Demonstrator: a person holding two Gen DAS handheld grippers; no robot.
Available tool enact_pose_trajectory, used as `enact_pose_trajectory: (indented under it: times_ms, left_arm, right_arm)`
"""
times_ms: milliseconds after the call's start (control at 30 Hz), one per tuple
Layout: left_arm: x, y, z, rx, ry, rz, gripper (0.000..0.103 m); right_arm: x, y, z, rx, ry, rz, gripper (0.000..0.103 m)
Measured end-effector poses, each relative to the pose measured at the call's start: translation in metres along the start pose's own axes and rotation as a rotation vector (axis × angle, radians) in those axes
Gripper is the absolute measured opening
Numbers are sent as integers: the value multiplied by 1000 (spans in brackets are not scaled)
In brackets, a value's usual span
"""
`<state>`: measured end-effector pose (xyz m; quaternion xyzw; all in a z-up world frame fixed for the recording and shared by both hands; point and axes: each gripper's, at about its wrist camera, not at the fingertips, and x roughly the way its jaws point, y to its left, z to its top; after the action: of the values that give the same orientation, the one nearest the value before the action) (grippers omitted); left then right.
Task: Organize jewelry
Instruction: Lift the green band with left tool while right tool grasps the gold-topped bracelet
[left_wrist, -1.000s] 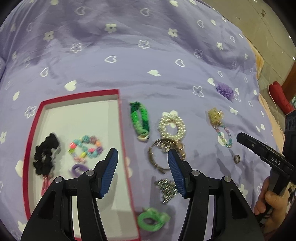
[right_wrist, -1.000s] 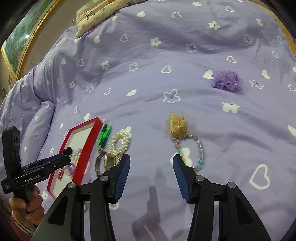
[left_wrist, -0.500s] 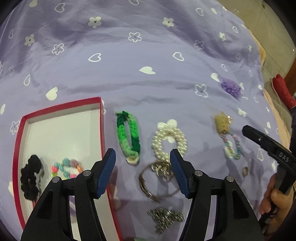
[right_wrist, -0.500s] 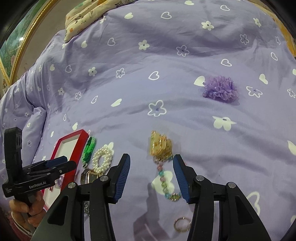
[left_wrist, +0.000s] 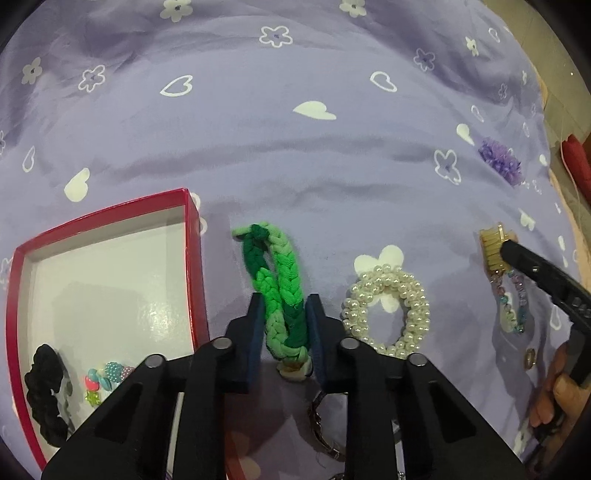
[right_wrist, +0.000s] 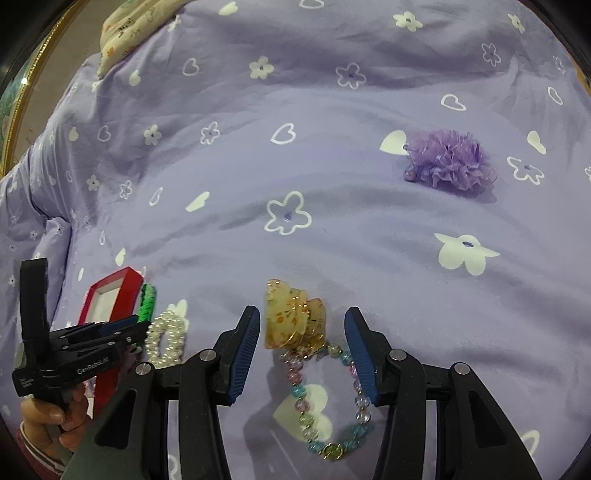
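My left gripper (left_wrist: 285, 306) is shut on the near end of a green braided bracelet (left_wrist: 275, 277), which lies on the purple bedspread just right of a red box (left_wrist: 192, 258). The box holds a black scrunchie (left_wrist: 46, 395) and a colourful bead bracelet (left_wrist: 107, 376). A pearl bracelet (left_wrist: 388, 314) lies right of the green one. My right gripper (right_wrist: 303, 339) is open, its fingers either side of a yellow hair claw (right_wrist: 293, 325) and a pastel bead bracelet (right_wrist: 328, 406) on the spread. The right gripper (left_wrist: 546, 284) also shows in the left wrist view.
A purple ruffled scrunchie (right_wrist: 450, 164) lies farther back on the right. A metal bracelet (left_wrist: 325, 435) lies under my left gripper and a small ring (left_wrist: 530, 358) near the right hand. A patterned pillow (right_wrist: 129, 29) is at the far left.
My left gripper moved forward and closed on the green braided bracelet. My right gripper moved forward so the hair claw now sits between its open fingers.
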<state>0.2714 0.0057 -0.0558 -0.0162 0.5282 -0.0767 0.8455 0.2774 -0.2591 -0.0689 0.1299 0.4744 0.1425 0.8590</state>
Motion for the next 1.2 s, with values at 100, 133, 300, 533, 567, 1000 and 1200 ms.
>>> enact_pose_trajectory:
  times_ms: [100, 133, 300, 533, 567, 1000, 1200]
  left_arm:
    - [-6, 2, -1, -10, -20, -15, 17]
    - [-10, 2, -2, -13, -31, -22, 17]
    - [-29, 5, -6, -28, -74, -64, 17]
    - [-60, 5, -17, -34, -125, -87, 17]
    - [-62, 6, -19, -35, -128, -91, 17]
    - [-103, 38, -52, -104, -178, -86, 17]
    - [-119, 57, -70, -148, -196, -73, 17]
  right_arm:
    - [-1, 0, -1, -5, -16, 5, 25]
    - [-3, 1, -1, -12, -22, -3, 25]
    - [-15, 7, -2, -27, -52, 4, 25]
    - [-30, 28, -6, -46, -65, 65, 25]
    - [-33, 33, -7, -51, -66, 74, 25]
    - [-38, 90, -22, -107, -39, 175, 25]
    - [-37, 116, -32, -131, -22, 222, 25]
